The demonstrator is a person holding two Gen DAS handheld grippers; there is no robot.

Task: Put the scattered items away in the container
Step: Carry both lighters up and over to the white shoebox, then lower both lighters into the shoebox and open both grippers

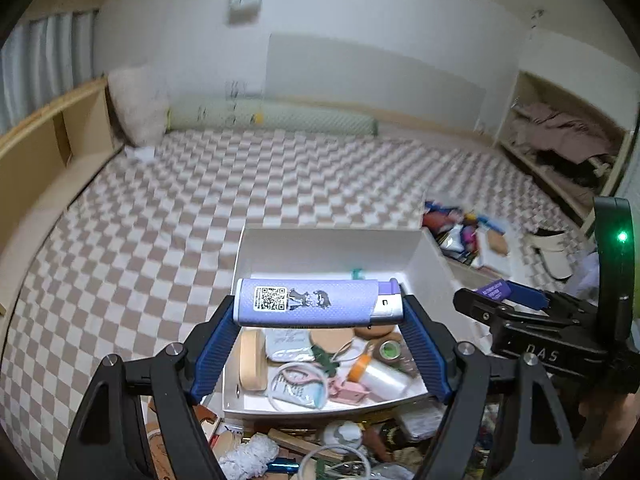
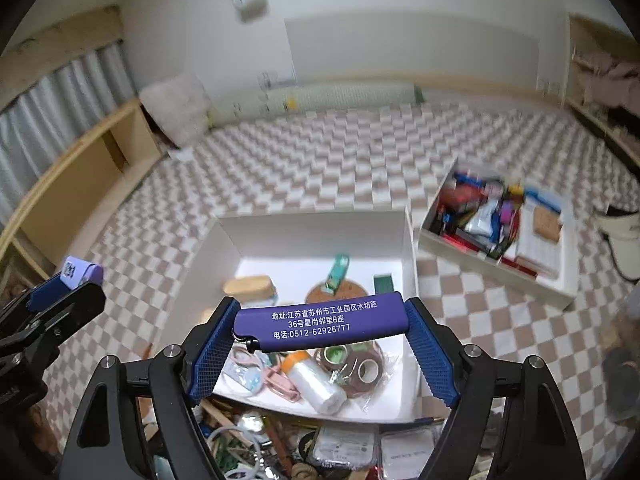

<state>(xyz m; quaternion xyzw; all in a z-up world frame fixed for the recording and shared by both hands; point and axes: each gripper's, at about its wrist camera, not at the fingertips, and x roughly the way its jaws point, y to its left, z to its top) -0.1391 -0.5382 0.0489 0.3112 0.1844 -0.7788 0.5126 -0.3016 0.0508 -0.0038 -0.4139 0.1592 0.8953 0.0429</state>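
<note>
My left gripper (image 1: 318, 310) is shut lengthwise on a pale lilac lighter (image 1: 308, 307) with a QR code, held above the open white box (image 1: 332, 248). My right gripper (image 2: 322, 322) is shut on a dark purple lighter (image 2: 320, 322) with white printed text, also held over the white box (image 2: 316, 232). The box holds a tape roll (image 2: 368, 368), a white roll with an orange cap (image 2: 314, 384), a cork coaster (image 2: 336, 292), a wooden block (image 2: 250, 286) and pink clips (image 2: 280, 384). Each gripper shows in the other's view: the right one (image 1: 516, 300), the left one (image 2: 72, 280).
Scattered small items (image 1: 304, 452) lie in a pile in front of the box, under the grippers. A second tray (image 2: 500, 240) full of items sits to the right on the checkered mat (image 1: 200, 200). Wooden shelves (image 1: 48, 148) run along the left; a white bucket (image 2: 620, 236) is far right.
</note>
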